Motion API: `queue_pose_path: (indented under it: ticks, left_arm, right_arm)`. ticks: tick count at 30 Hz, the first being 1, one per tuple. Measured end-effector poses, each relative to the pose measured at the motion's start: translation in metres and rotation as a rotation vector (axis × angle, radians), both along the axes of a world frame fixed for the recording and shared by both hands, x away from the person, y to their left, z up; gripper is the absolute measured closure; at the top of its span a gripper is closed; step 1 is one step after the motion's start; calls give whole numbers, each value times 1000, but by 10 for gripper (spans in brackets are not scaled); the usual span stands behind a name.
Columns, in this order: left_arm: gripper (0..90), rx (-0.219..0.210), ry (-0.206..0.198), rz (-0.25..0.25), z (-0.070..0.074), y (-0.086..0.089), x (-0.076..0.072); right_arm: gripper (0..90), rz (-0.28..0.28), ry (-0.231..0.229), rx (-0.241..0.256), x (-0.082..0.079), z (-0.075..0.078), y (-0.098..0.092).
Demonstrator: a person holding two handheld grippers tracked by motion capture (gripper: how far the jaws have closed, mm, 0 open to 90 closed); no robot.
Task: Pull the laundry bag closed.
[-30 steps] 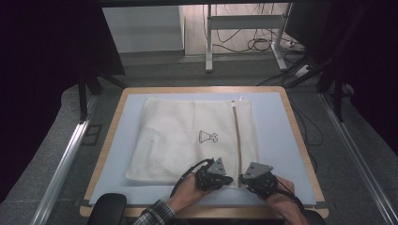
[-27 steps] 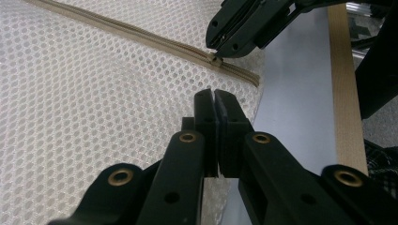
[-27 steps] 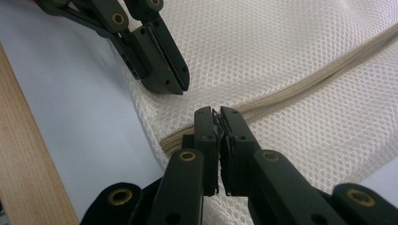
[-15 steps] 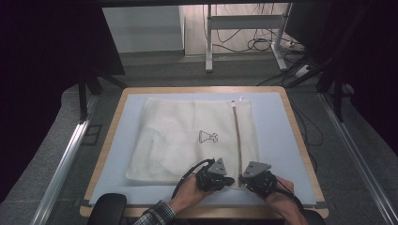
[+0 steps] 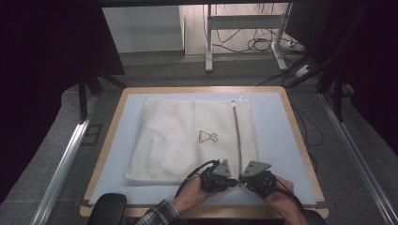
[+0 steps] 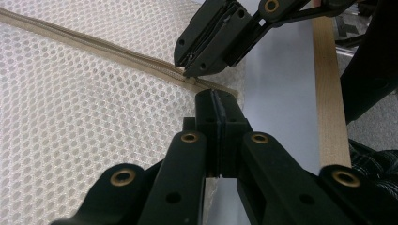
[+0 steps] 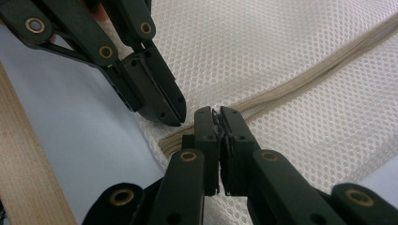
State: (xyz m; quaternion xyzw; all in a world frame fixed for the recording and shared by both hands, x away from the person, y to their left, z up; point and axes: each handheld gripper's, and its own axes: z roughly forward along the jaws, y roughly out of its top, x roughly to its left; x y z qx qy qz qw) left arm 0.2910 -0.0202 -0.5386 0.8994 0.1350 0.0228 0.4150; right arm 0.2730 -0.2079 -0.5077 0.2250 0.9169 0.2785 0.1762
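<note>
At the near edge of the counter (image 5: 277,140), both claws meet at the zipper's near end on the white mesh bag (image 5: 178,136). Left claw (image 6: 217,101) is closed, jaws together on the bag edge beside the zipper (image 5: 238,140). Right claw (image 7: 217,117) is pinched nearly closed on what looks like the zipper pull. Zipper appears fully closed along its length toward the far end; opening looks not yet begun
</note>
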Motion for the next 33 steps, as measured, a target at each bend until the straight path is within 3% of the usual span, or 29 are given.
queue_pose_path:
  ticks: [4,8,11,33]
  left_arm:
    - [898,7,-19,-3,0,-1,-2]
    - [899,-16,-1,9,-1,-1,-2]
    - [898,4,-9,-5,0,0,0]
    - [899,-5,-5,1,-1,0,-1]
  right_arm:
    - [855,4,-2,-10,-1,0,1]
    - [854,14,-13,-19,-1,0,1]
    - [854,8,-10,-12,-1,0,1]
    - [856,11,-38,-10,8,2,-1]
